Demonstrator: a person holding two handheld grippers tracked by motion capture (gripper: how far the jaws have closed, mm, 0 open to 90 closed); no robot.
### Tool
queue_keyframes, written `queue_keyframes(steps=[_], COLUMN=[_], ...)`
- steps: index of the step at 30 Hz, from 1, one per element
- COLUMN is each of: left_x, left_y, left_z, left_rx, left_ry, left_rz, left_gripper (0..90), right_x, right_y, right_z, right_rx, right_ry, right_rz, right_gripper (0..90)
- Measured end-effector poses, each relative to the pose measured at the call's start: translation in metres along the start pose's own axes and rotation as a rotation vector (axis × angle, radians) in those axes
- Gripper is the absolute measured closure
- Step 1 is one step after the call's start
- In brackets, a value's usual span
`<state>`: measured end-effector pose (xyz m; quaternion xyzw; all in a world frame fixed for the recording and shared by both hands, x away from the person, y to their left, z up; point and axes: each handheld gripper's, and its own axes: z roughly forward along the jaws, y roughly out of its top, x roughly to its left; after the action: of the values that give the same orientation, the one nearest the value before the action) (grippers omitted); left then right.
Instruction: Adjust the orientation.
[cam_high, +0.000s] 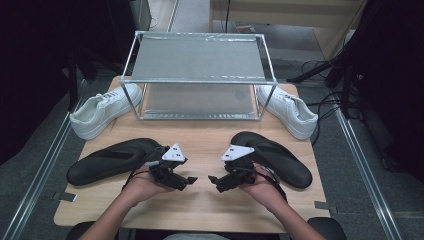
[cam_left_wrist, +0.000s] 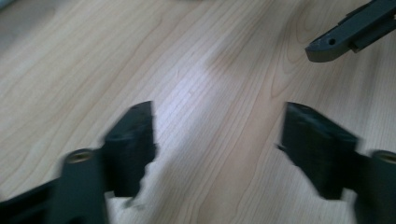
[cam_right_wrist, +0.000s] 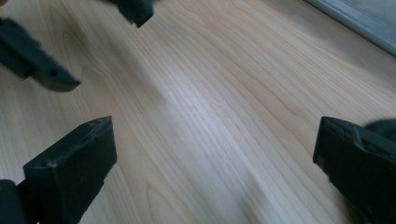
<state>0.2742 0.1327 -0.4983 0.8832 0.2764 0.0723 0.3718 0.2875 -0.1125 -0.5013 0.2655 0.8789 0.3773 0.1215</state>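
Two hands hold my grippers low over the front middle of the wooden table (cam_high: 200, 137), tips turned toward each other with a small gap. My left gripper (cam_high: 188, 181) is open; in the left gripper view (cam_left_wrist: 219, 116) bare wood lies between its jaws, and a jaw of the other gripper (cam_left_wrist: 348, 32) shows at the top right. My right gripper (cam_high: 215, 183) is open too, its jaws wide apart over bare wood in the right gripper view (cam_right_wrist: 215, 130). A black shoe (cam_high: 110, 160) lies left of the left hand. Another black shoe (cam_high: 280, 157) lies right of the right hand.
A two-shelf metal rack (cam_high: 200, 81) stands at the back middle of the table. One white sneaker (cam_high: 102, 110) lies to its left, another white sneaker (cam_high: 290, 110) to its right. Cables run over the floor at the right.
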Motion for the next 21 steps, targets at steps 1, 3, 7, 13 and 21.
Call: queue_keyframes(steps=[1, 3, 7, 13, 21], left_x=[-0.001, -0.002, -0.002, -0.001, 0.006], left_y=[0.001, 0.004, 0.007, -0.003, -0.009], left_z=[-0.001, -0.005, -0.009, -0.009, -0.01], left_rx=[-0.016, -0.06, -0.085, -0.06, 0.018], left_ry=[-0.01, -0.111, -0.123, -0.035, -0.026], left_rz=[-0.006, -0.042, -0.085, -0.062, -0.035], left_gripper=[34.4, 40.1, 40.5, 38.2, 34.4], right_x=[0.0, 0.0, 0.003, -0.003, 0.002], right_y=[-0.003, -0.007, -0.011, -0.01, -0.006], right_z=[-0.002, -0.005, -0.01, -0.005, -0.005], right_rx=[0.002, 0.046, 0.065, 0.024, -0.021], right_ry=[-0.021, -0.06, -0.037, 0.053, 0.115], right_rz=[0.009, 0.022, 0.032, 0.04, 0.046], right_gripper=[0.0, 0.0, 0.0, 0.0, 0.0])
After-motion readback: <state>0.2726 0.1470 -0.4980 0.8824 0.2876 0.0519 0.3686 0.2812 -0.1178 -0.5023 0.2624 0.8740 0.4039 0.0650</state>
